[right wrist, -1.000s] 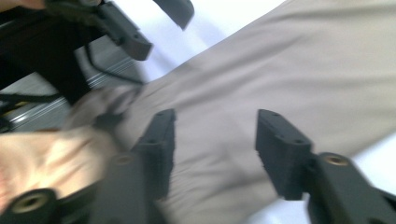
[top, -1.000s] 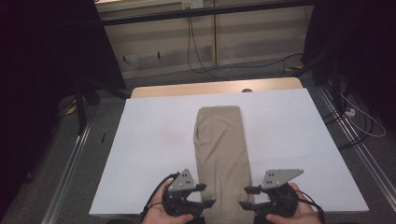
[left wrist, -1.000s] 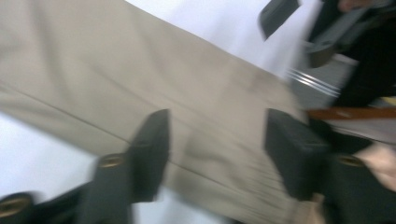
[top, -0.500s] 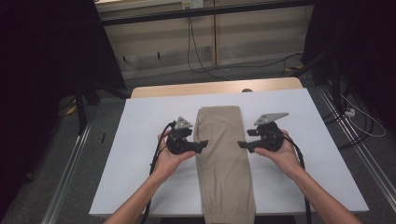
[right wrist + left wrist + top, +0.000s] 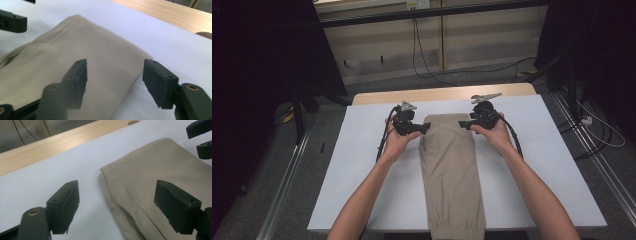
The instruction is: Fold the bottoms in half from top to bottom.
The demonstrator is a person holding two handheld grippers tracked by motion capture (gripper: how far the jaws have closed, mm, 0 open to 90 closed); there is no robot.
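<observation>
A folded pair of beige trousers (image 5: pixel 452 170) lies lengthwise down the middle of the white table cover (image 5: pixel 362 170). My left gripper (image 5: pixel 426 128) stands open at the far left corner of the cloth (image 5: pixel 155 185), its jaws straddling that corner just above it. At the far right corner (image 5: pixel 105 62), my right gripper (image 5: pixel 462 124) is open too, one jaw over the cloth and one over the white cover. Neither gripper holds anything. In the left gripper view the right gripper's jaw tips sit at the top right.
A bare wooden strip (image 5: pixel 442 93) runs along the table's far edge (image 5: pixel 50 147). Behind it the floor carries black cables (image 5: pixel 422 55). Metal rails (image 5: pixel 287 200) flank the table on both sides.
Both hands have travelled from the near end of the trousers up to their far end. The grippers now sit at the two far corners, still open.
</observation>
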